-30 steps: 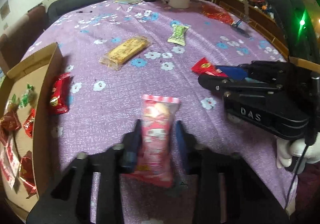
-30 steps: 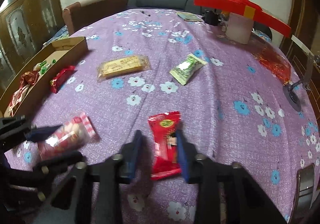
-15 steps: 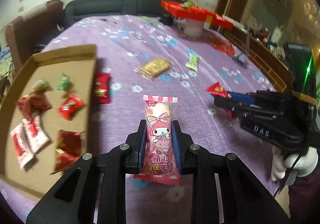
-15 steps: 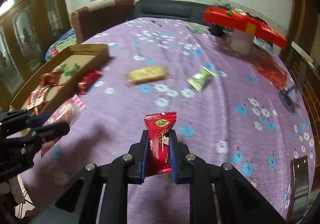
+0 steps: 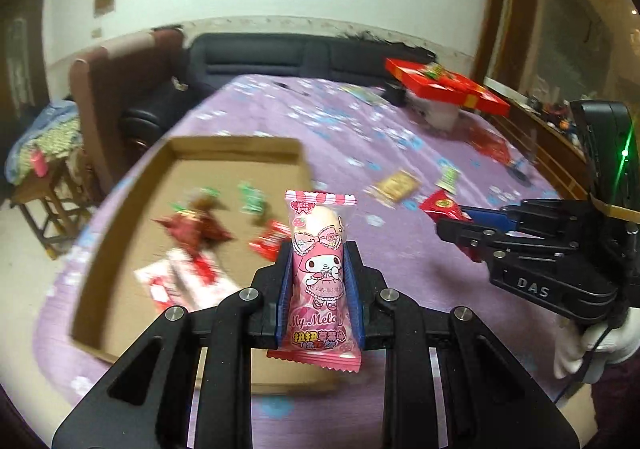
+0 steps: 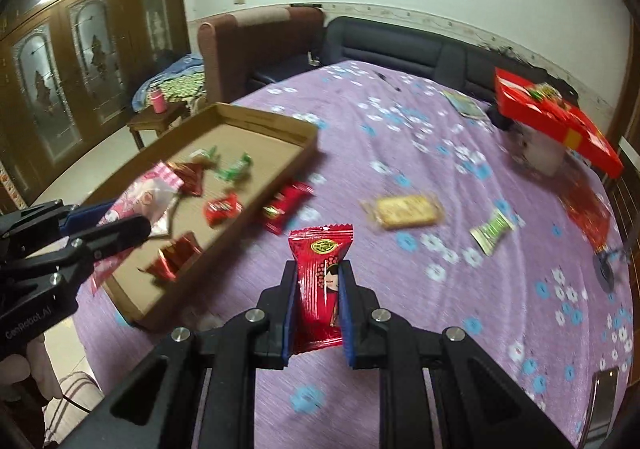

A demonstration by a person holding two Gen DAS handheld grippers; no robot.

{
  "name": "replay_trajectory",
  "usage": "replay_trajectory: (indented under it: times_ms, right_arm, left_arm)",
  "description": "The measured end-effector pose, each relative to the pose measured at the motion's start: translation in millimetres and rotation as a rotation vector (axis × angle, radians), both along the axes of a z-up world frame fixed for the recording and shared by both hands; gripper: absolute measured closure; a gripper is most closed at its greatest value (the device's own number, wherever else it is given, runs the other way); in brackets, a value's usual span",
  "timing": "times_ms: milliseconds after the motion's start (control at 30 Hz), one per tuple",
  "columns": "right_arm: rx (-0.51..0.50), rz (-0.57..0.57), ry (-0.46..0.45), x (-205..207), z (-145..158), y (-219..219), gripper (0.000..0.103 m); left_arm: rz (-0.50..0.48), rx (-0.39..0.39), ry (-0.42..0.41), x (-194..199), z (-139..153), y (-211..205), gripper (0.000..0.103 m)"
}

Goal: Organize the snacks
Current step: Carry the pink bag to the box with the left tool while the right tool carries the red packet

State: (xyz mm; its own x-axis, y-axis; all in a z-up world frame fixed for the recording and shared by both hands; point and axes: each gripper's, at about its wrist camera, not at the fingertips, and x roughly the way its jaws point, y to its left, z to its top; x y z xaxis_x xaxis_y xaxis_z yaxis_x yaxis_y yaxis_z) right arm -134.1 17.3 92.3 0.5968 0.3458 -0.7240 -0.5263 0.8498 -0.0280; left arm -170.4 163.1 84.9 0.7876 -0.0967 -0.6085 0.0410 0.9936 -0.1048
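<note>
My left gripper [image 5: 319,253] is shut on a pink My Melody snack packet [image 5: 320,273] and holds it upright in the air, over the near edge of the cardboard tray [image 5: 236,145]. The tray holds several red, green and white snacks. My right gripper [image 6: 318,269] is shut on a red snack packet [image 6: 320,285], lifted above the purple tablecloth [image 6: 440,309], to the right of the tray [image 6: 264,117]. The left gripper with its pink packet [image 6: 148,201] also shows in the right wrist view, over the tray.
On the cloth lie a red packet [image 6: 286,203] beside the tray, a yellow biscuit pack [image 6: 404,211] and a green candy [image 6: 494,231]. A red box [image 6: 552,117] sits atop a white cup at the far side. Sofa and armchair stand behind the table.
Both grippers closed on their packets, lifted them off the cloth and swung left toward the tray. The left one now hangs over the tray's near edge.
</note>
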Motion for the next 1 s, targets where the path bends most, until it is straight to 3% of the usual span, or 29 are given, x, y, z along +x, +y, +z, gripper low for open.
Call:
replay_trajectory:
  times_ms: [233,567,1000]
  right_arm:
    - [-0.005,0.057,0.003,7,5,39,0.082]
    - [-0.024,0.09,0.008,18,9,76,0.082]
    - [-0.012,0.105,0.062,47,-3,113,0.082]
  left_arm:
    - [0.076,0.055,-0.004,3,1,37,0.08]
    - [0.07,0.119,0.001,26,9,63,0.08]
    - [0.065,0.158,0.059,62,-5,80,0.08]
